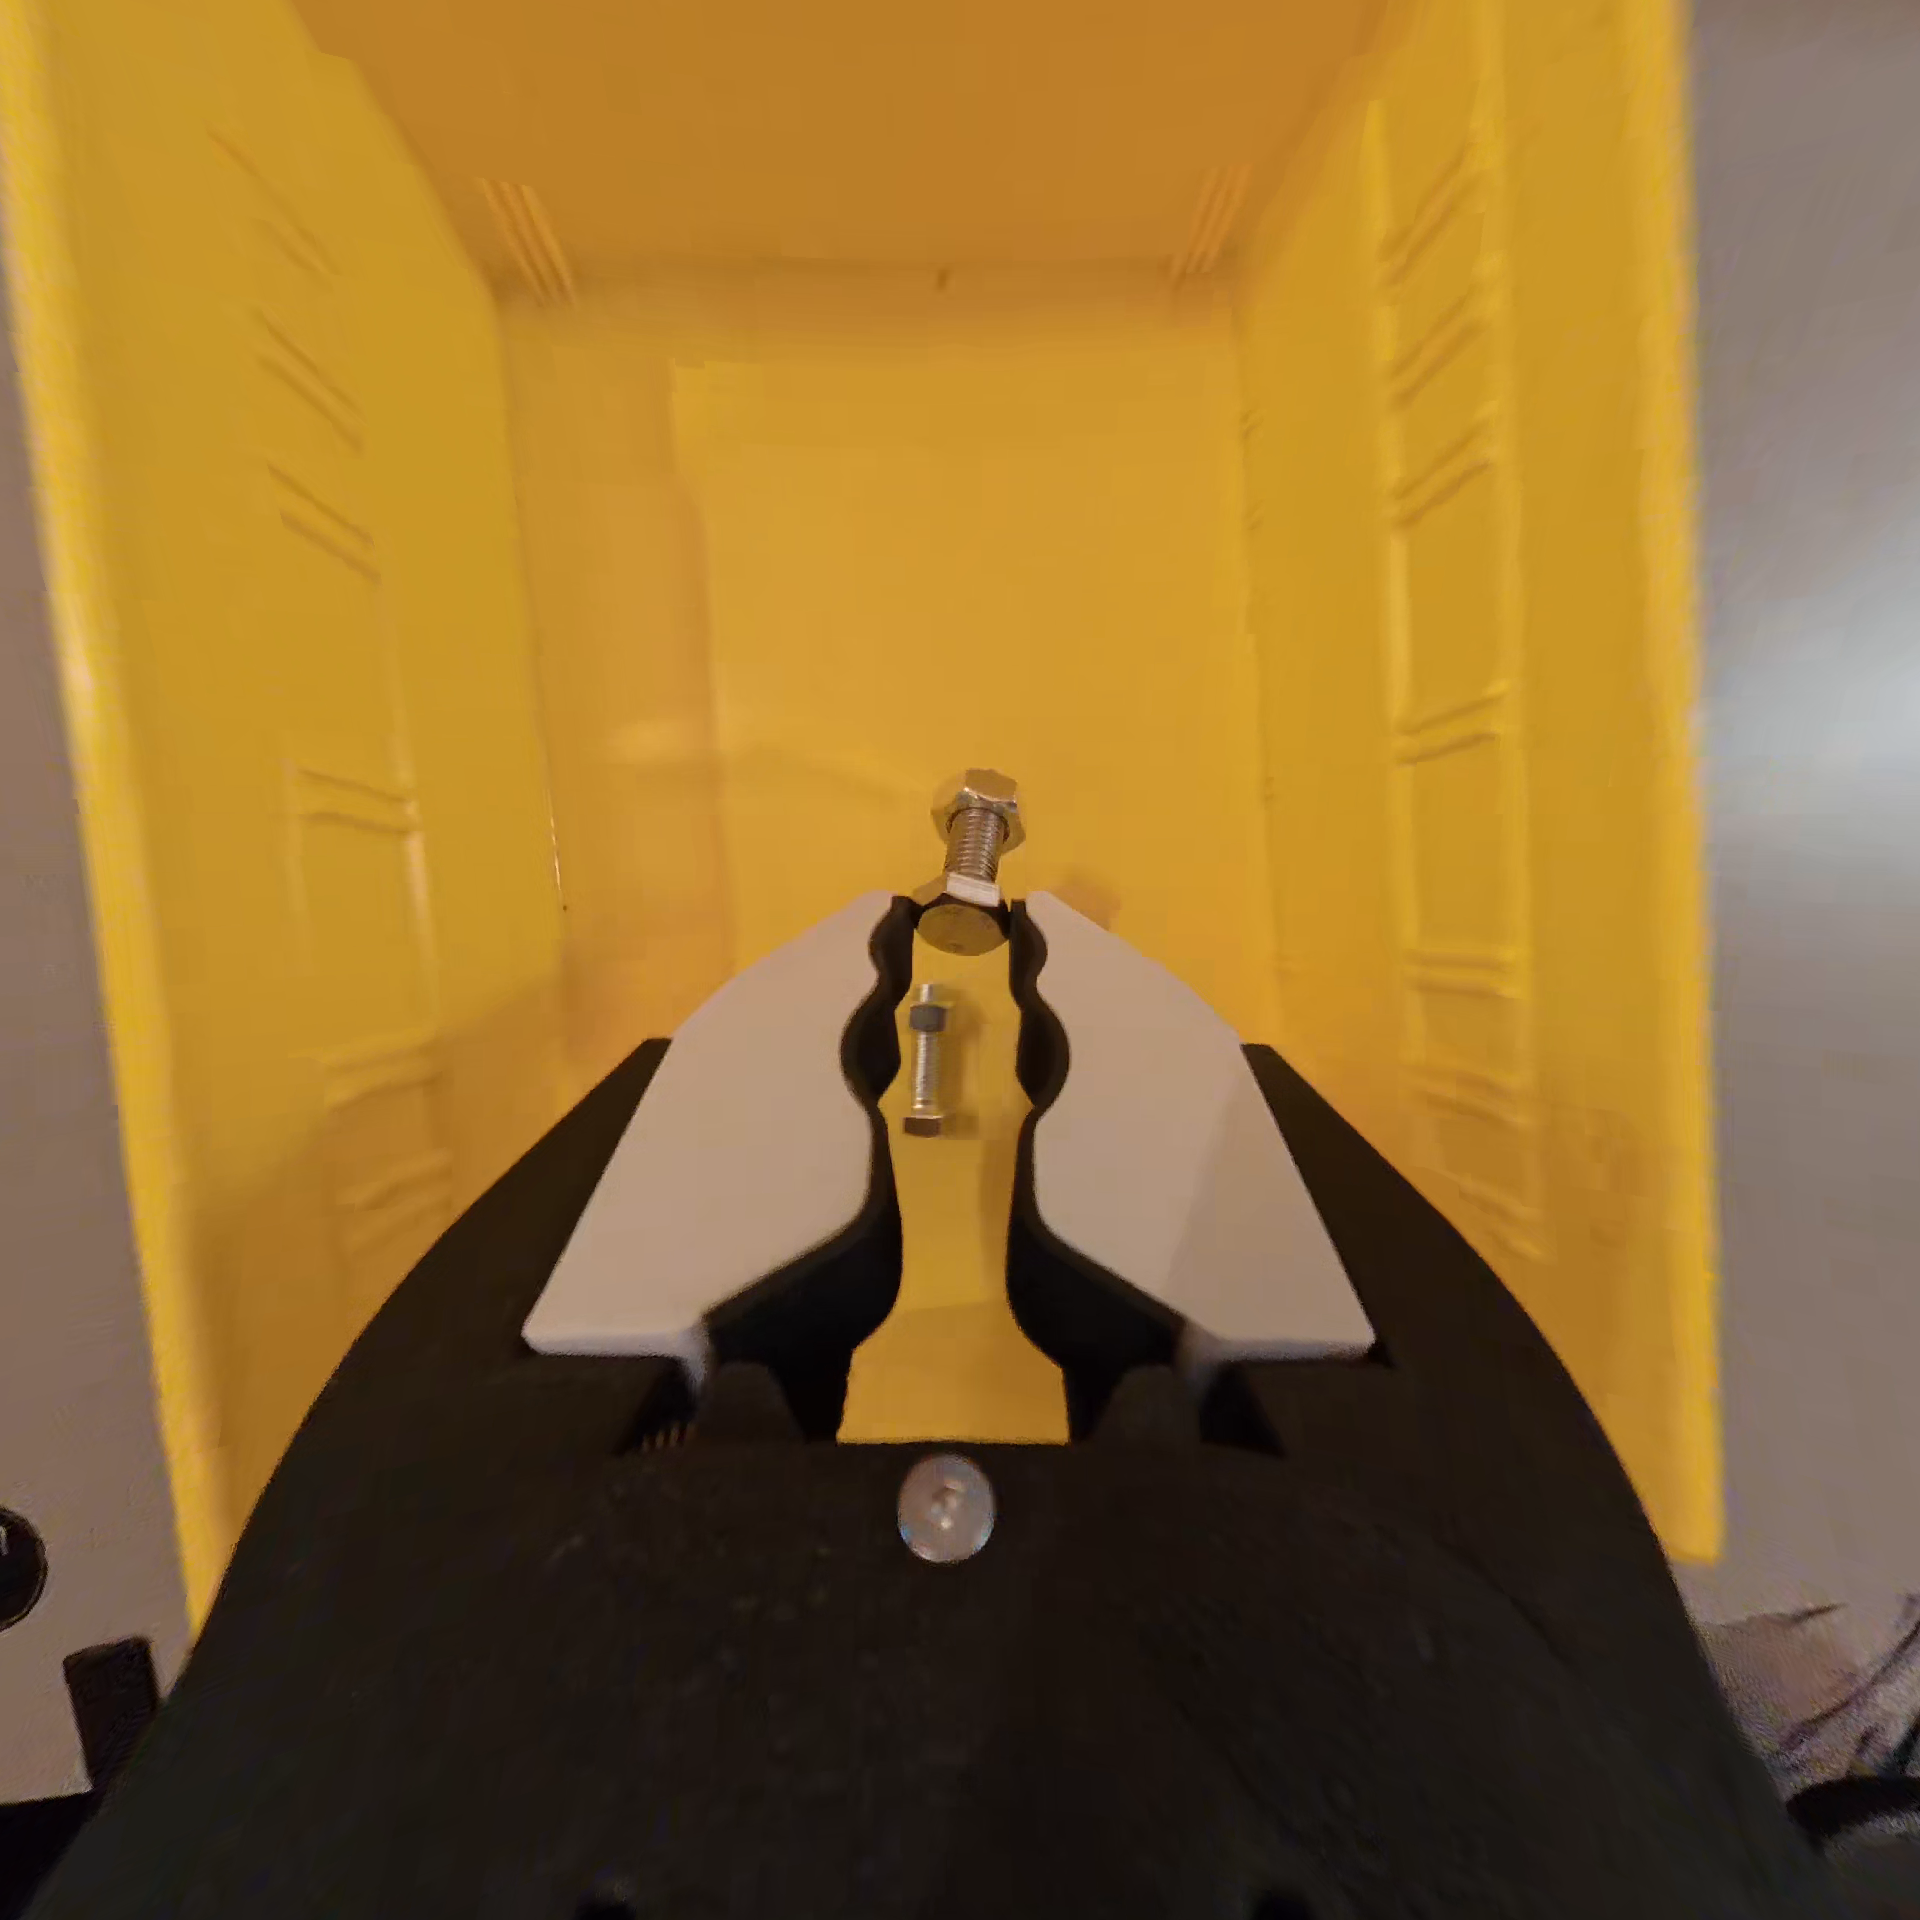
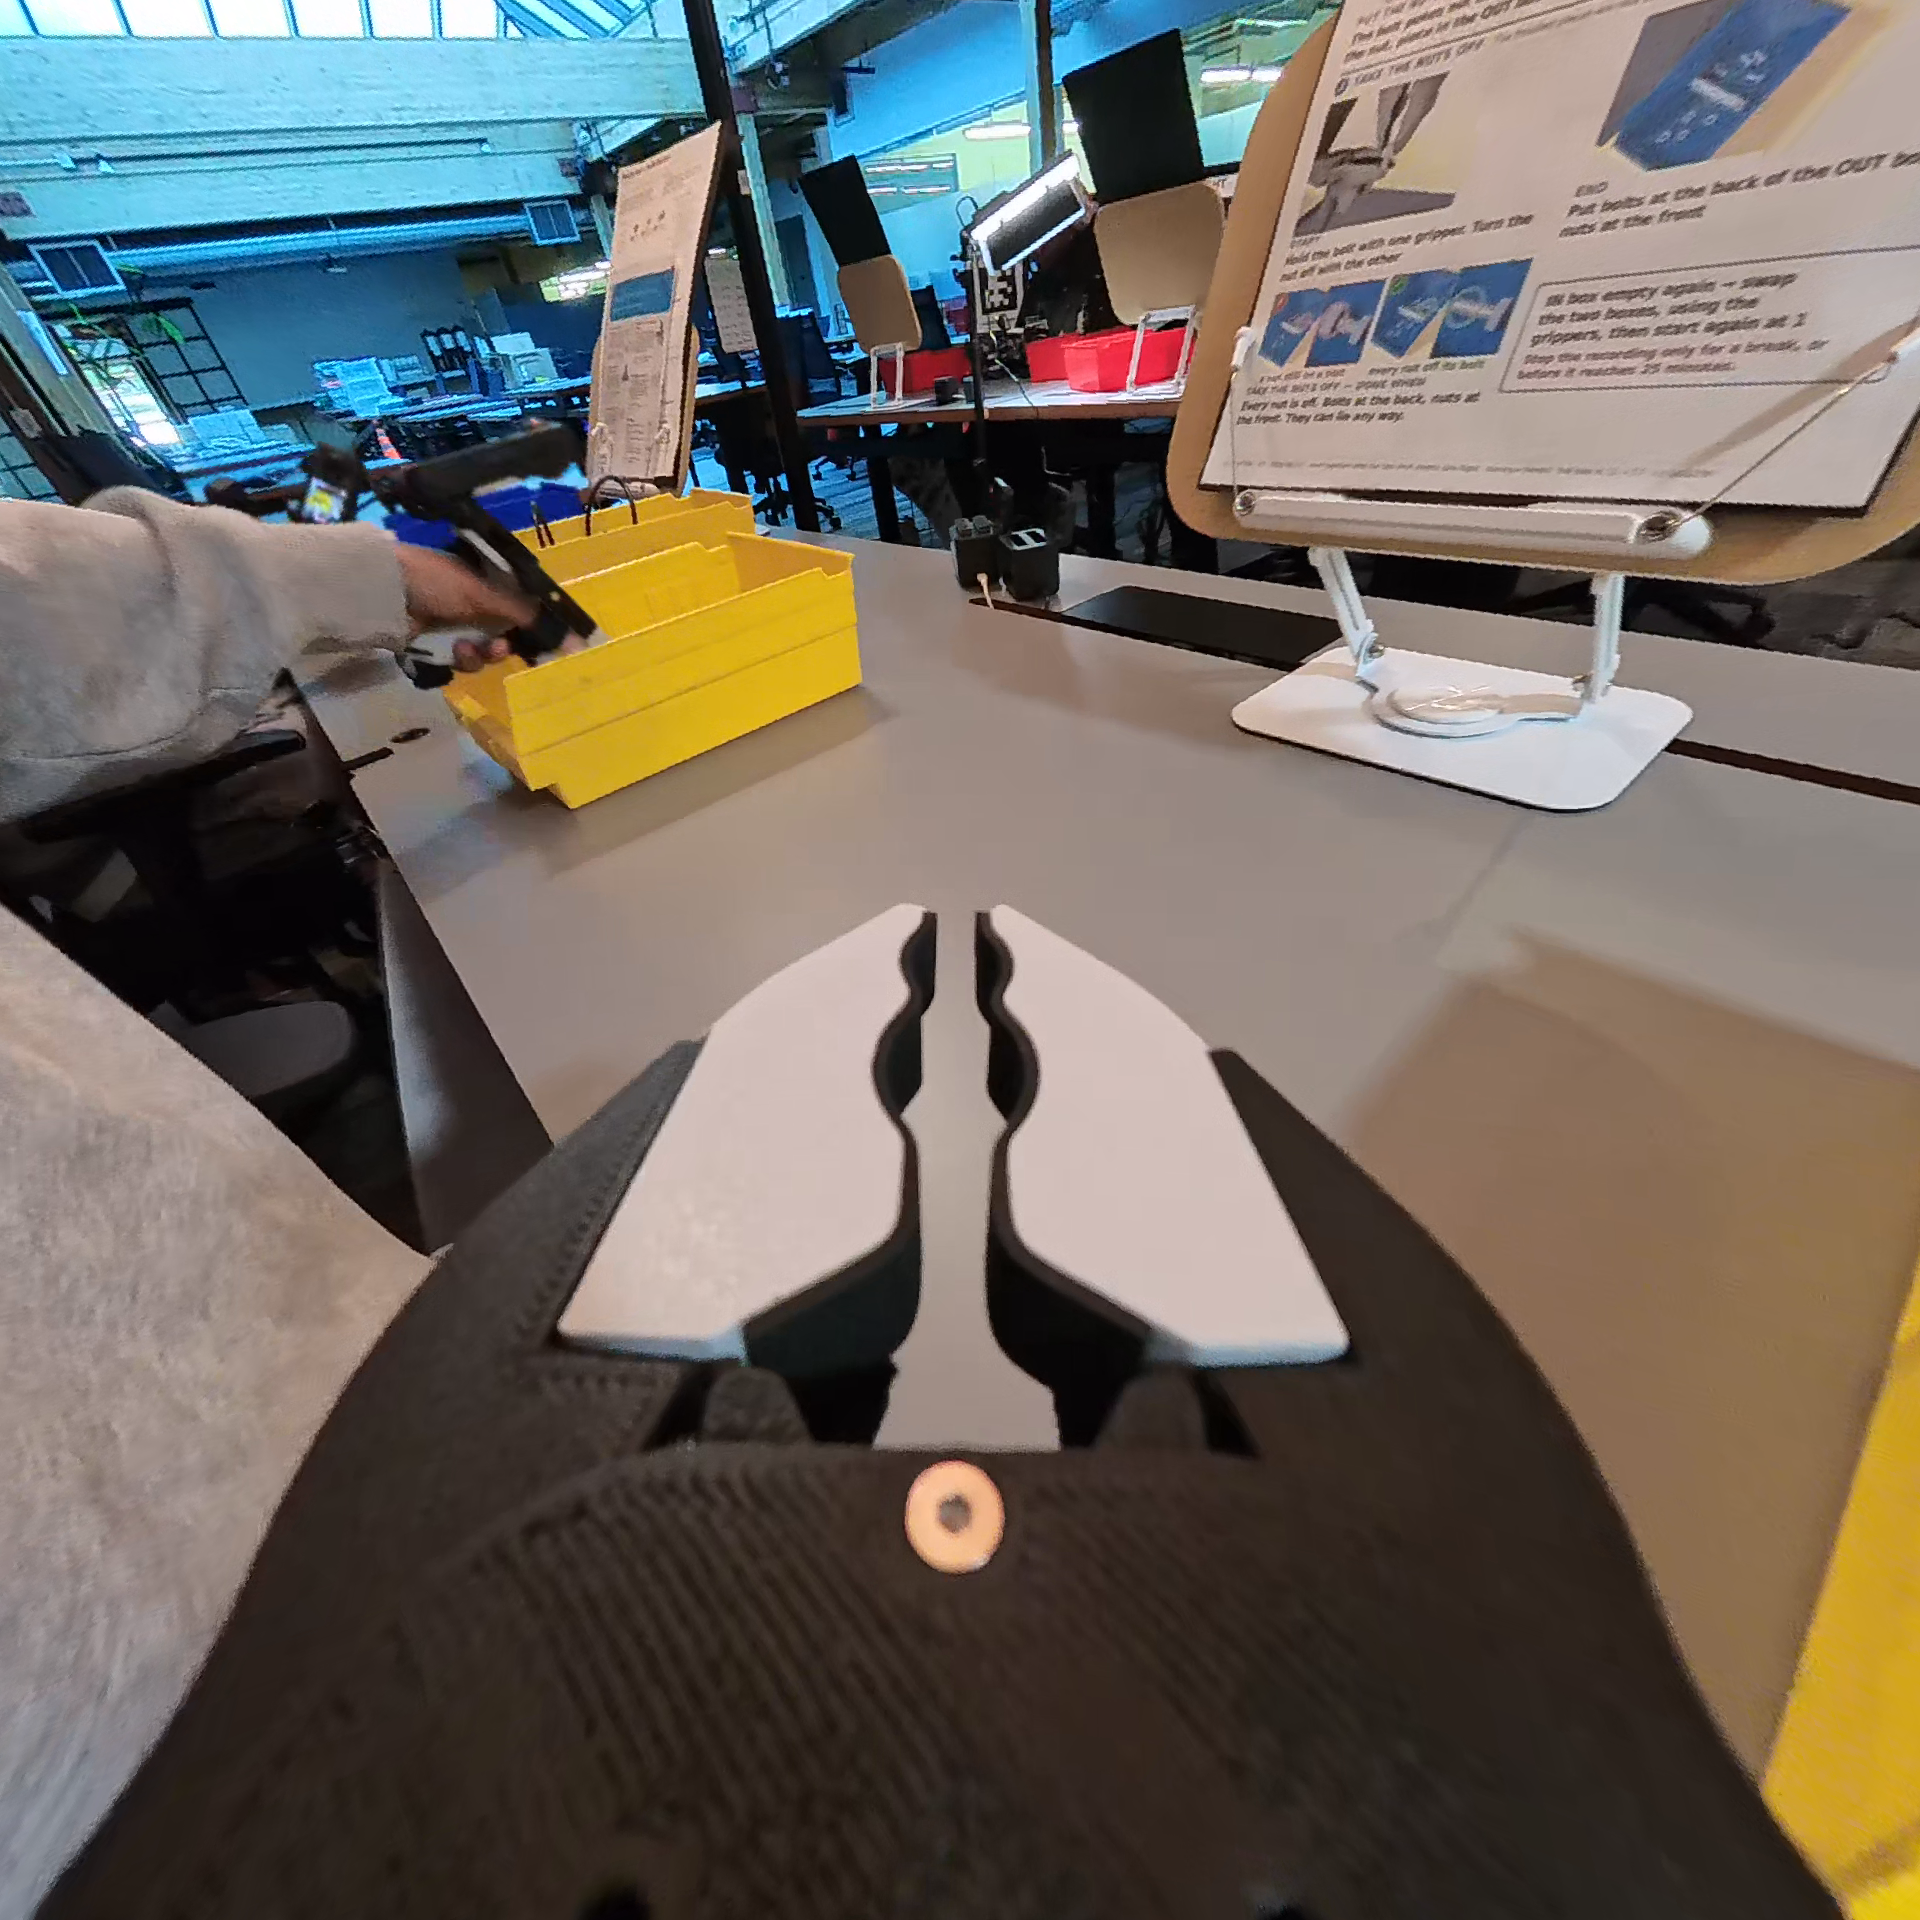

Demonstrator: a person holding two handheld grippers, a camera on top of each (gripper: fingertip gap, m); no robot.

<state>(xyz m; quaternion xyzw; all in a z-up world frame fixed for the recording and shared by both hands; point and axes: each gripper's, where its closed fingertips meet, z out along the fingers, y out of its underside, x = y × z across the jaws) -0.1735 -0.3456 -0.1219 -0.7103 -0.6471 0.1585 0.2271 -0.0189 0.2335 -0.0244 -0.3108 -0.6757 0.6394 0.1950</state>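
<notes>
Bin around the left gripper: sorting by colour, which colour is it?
Yellow bin; left wrist view shows it best.

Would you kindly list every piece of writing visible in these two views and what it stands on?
I won't quote wording; these bear it:
Instruction sheet on the white stand: printed text and pictures.
Brown board behind the yellow bins: print too small to read.
Left wrist view: no writing.

Left wrist cam: close, pointing down into yellow bin (image 1: 935,520). Right wrist cam: low over grey table (image 2: 1039,831), facing forward, wide room view. Overlap: same bin, far left in the right wrist view.
</notes>
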